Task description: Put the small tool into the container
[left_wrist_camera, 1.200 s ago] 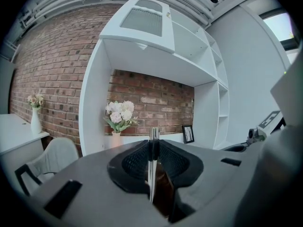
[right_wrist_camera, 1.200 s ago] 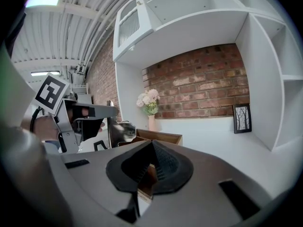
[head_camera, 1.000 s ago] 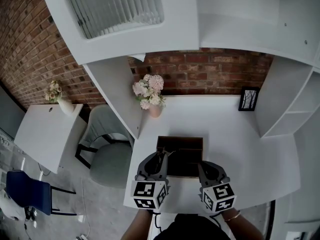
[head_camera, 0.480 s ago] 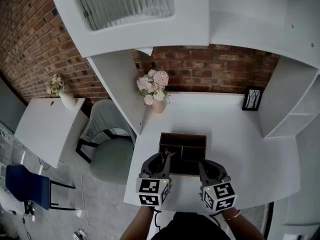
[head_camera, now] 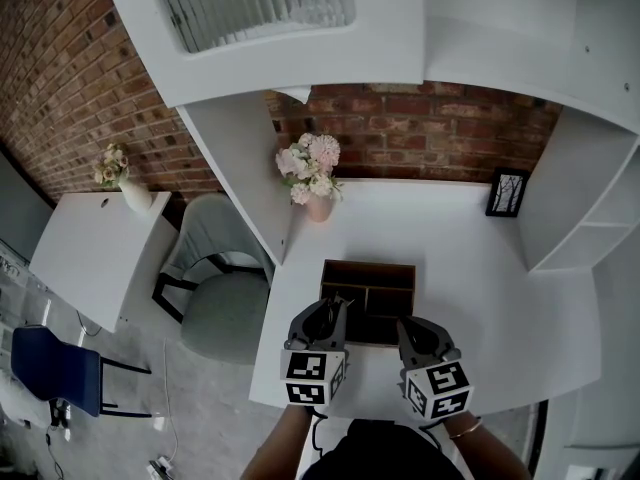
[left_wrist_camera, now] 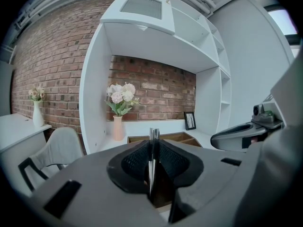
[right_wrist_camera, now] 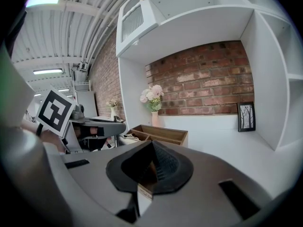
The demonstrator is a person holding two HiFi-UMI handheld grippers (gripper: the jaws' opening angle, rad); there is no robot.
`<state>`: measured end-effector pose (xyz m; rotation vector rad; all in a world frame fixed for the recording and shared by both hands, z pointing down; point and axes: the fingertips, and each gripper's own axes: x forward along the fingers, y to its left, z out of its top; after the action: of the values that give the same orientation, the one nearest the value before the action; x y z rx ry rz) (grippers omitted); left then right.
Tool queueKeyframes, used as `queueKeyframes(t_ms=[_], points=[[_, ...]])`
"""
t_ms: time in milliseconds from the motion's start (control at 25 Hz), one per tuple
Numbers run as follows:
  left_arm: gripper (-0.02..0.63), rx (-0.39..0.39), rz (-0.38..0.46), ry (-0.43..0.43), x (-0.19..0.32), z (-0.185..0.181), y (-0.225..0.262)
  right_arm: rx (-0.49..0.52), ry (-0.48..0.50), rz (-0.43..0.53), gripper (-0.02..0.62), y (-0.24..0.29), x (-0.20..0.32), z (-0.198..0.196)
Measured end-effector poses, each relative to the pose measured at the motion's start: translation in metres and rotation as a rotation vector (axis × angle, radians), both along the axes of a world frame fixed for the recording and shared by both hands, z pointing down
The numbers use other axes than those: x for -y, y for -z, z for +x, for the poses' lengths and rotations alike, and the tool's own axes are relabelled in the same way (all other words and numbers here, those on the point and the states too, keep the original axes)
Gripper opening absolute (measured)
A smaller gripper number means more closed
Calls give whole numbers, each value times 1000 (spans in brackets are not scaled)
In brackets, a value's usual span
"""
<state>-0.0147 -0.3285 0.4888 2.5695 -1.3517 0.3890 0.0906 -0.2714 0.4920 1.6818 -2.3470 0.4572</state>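
Observation:
The brown wooden container [head_camera: 368, 286], split into compartments, sits on the white desk [head_camera: 480, 288] just ahead of both grippers. My left gripper [head_camera: 335, 315] is at its front left corner. A thin metal tool [left_wrist_camera: 152, 167] stands upright, pinched between its pads, and the jaws are opening. In the left gripper view the container [left_wrist_camera: 173, 137] lies just beyond the jaw tips [left_wrist_camera: 152, 144]. My right gripper [head_camera: 406, 329] hovers at the container's front right corner. Its jaws [right_wrist_camera: 151, 146] are shut with nothing in them. The container [right_wrist_camera: 163, 135] lies ahead of them, to the left.
A pink vase of flowers [head_camera: 312, 183] stands at the desk's back left, by the white side panel. A small framed picture [head_camera: 503, 193] leans at the back right near open shelves [head_camera: 580, 208]. A grey chair [head_camera: 215, 288] and a side table [head_camera: 100, 258] are to the left.
The head view has shifted a little. My left gripper has edged right, closer to the container's front left corner, still with the tool. The right gripper has barely moved.

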Motion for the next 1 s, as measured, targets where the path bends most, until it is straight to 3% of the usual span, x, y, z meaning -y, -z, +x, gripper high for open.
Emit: queueKeyframes(t_ms=[520, 1000], points=[[118, -23, -46, -2, -10, -3, -10, -9, 9, 4, 3, -1, -8, -3], [117, -22, -67, 37, -36, -20, -16, -16, 33, -7, 3, -4, -19, -14]])
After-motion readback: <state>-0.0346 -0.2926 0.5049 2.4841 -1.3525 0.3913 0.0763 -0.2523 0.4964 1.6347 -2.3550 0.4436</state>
